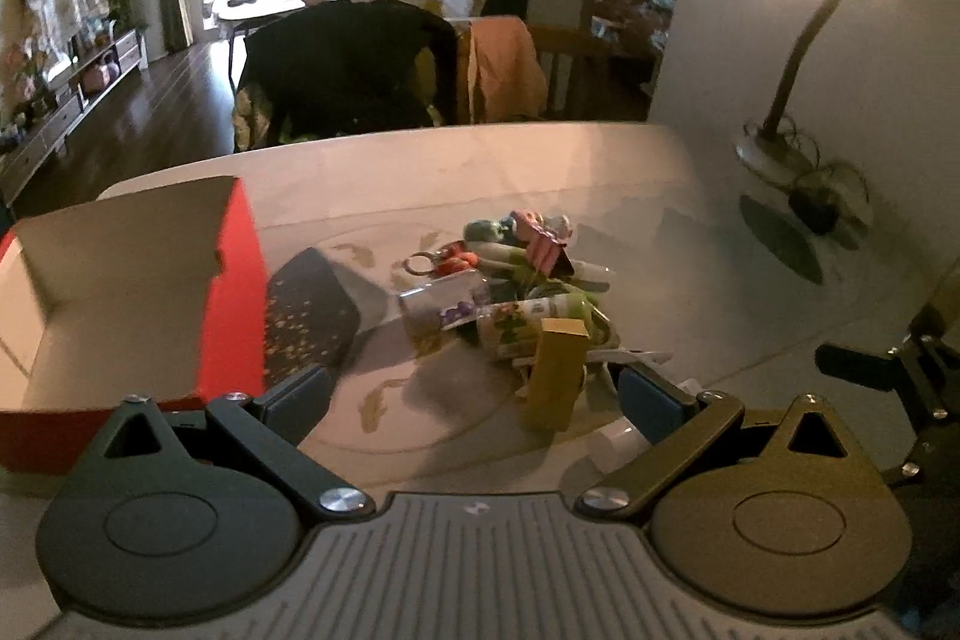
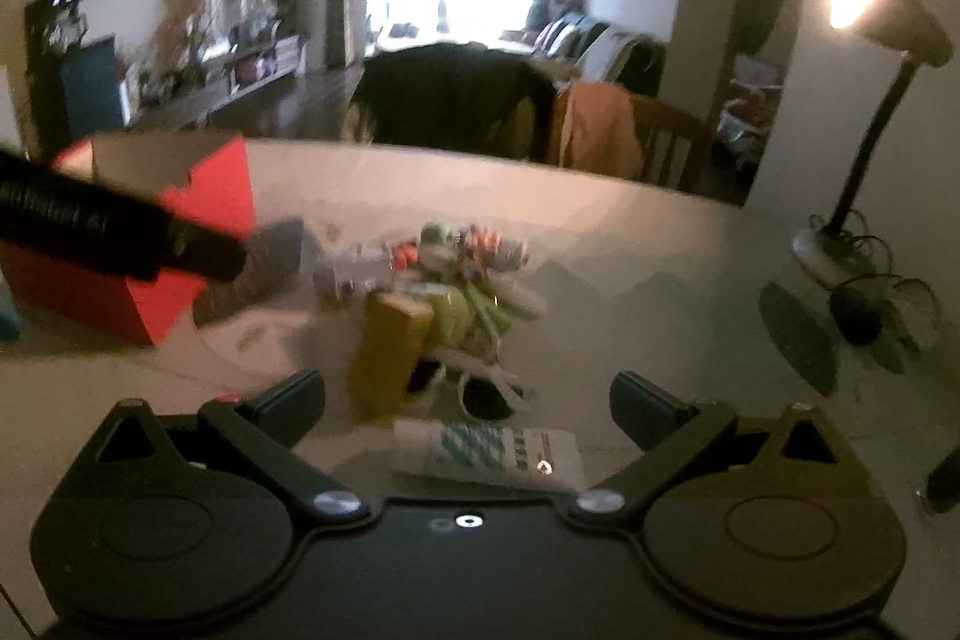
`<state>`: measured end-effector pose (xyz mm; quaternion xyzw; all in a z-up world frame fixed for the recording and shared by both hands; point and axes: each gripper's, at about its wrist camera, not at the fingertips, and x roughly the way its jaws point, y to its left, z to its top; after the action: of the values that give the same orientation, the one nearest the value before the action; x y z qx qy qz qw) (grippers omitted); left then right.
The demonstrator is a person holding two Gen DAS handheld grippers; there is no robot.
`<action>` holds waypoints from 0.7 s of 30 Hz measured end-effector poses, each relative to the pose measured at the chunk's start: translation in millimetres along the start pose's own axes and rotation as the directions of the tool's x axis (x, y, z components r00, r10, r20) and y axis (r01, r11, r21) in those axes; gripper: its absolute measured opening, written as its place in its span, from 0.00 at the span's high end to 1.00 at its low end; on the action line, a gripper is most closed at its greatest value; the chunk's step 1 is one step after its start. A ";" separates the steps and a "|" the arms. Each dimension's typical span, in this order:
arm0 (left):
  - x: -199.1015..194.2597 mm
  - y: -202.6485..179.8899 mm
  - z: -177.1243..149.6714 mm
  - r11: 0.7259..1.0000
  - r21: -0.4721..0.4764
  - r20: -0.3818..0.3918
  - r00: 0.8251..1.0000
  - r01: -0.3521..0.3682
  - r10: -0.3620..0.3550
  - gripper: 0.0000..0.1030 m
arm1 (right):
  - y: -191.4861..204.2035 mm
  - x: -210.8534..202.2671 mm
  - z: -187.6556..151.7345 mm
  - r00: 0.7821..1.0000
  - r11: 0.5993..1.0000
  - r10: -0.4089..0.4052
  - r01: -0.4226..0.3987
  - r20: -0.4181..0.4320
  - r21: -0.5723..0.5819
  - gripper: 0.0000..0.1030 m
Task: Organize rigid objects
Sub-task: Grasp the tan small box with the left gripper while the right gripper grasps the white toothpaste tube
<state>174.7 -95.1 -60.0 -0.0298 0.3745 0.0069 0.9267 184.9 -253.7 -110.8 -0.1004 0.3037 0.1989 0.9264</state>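
- No text can be read in either view.
- The white tube [image 2: 489, 454] lying just before the right gripper carries a teal pattern and rows of dark print, too blurred to make out.
- The green-labelled bottle [image 1: 528, 325] in the pile shows coloured graphics, but no legible words.

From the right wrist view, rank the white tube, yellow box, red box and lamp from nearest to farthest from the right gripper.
1. White tube: lying flat just ahead of the right gripper, between its open fingers.
2. Yellow box: slightly left, at the pile's near edge.
3. Red box: far left, open.
4. Lamp: far right, by the wall.
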 end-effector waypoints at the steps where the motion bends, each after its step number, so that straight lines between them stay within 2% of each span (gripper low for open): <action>1: 7.0 -5.4 0.9 1.000 0.008 -0.006 1.000 0.001 -0.001 0.00 | -3.1 5.8 -2.6 1.000 1.000 0.007 -0.007 -0.008 -0.008 0.02; 4: 24.1 -16.0 0.9 1.000 0.028 -0.014 1.000 0.001 -0.001 0.00 | -14.0 23.0 -10.1 0.999 1.000 0.021 -0.022 -0.047 -0.021 0.02; 10: 58.1 -24.7 1.5 1.000 0.003 -0.067 0.998 -0.022 0.022 0.00 | -29.2 49.8 -19.9 0.992 0.998 0.052 -0.055 -0.112 -0.022 0.02; 21: 97.6 -41.9 5.1 0.998 0.033 -0.113 0.992 -0.048 0.051 0.00 | -19.1 92.2 -24.6 0.978 0.968 0.137 -0.165 -0.156 -0.187 0.02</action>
<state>249.9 -137.5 -122.1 -0.0069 0.4272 0.0227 0.9038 248.2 -250.2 -184.7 -0.1830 0.3540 0.2908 0.8699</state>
